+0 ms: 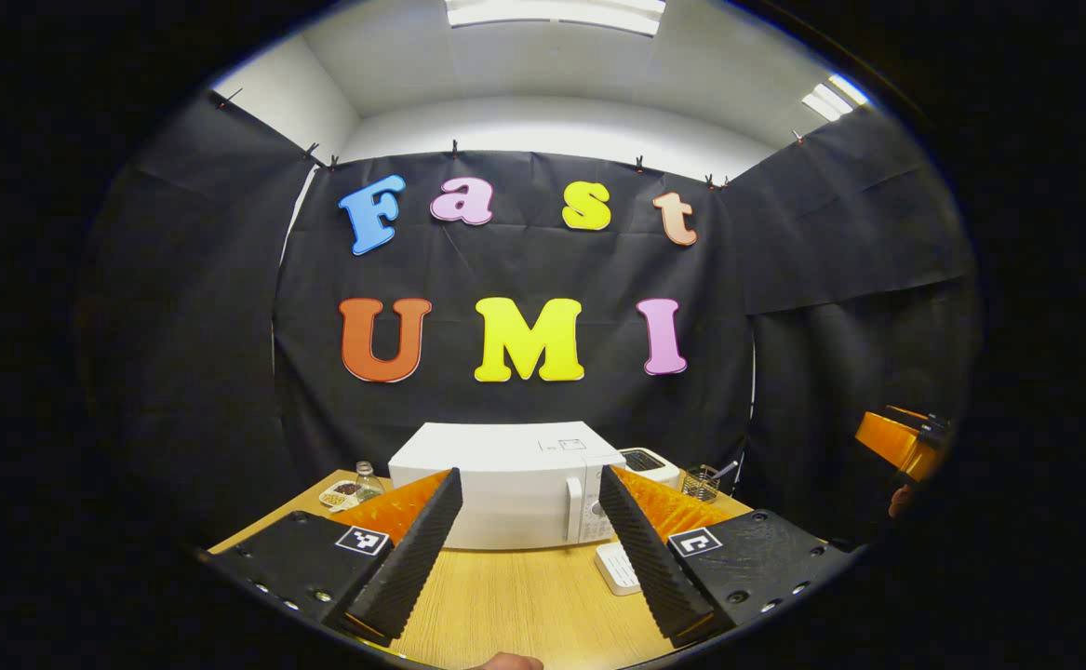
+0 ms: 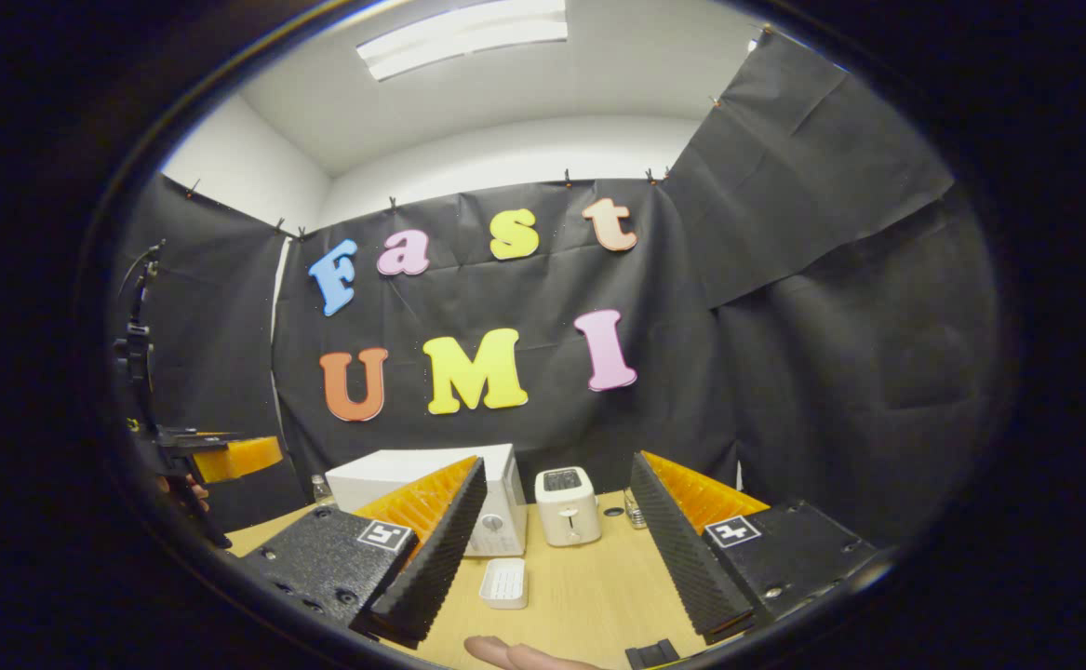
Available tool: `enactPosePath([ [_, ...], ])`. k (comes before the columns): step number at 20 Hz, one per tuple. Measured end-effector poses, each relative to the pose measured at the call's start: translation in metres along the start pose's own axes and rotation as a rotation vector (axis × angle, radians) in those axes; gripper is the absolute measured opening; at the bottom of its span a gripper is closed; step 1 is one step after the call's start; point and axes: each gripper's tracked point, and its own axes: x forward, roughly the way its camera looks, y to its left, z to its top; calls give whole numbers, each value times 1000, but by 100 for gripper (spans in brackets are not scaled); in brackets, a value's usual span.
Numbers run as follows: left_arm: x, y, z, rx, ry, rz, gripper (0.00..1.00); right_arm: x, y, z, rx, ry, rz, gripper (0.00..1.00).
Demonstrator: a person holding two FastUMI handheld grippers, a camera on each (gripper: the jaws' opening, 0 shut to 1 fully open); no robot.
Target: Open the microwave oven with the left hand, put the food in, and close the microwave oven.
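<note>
i see the white box-shaped microwave oven (image 1: pixel 505 484) standing with its door closed at the back of the light wooden table (image 1: pixel 524 605), straight ahead of my left gripper (image 1: pixel 529 544), whose fingers are spread wide with nothing between them. my right gripper (image 2: pixel 552 558) is likewise spread and holds nothing; a small white ribbed tray (image 2: pixel 504 583) lies just ahead of it.

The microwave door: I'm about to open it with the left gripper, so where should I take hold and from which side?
Grip the upright handle on the microwave front, just left of its control panel. It is a narrow vertical bar, so the open left gripper should probably come straight in from the front, one finger on each side of it, then pull back. The door is shut.
</note>
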Motion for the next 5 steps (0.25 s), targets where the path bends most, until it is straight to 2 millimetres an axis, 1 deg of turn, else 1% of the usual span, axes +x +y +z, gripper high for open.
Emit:
enactPosePath([
  [1,-11,2,-3,0,7,8,93,-5,4,3,1,-8,9,99],
  [3,-33,13,-10,6,18,47,93,-14,8,6,-6,-16,8,99],
  [5,-52,32,-12,17,11,120,94,-22,17,14,-30,-28,19,99],
])
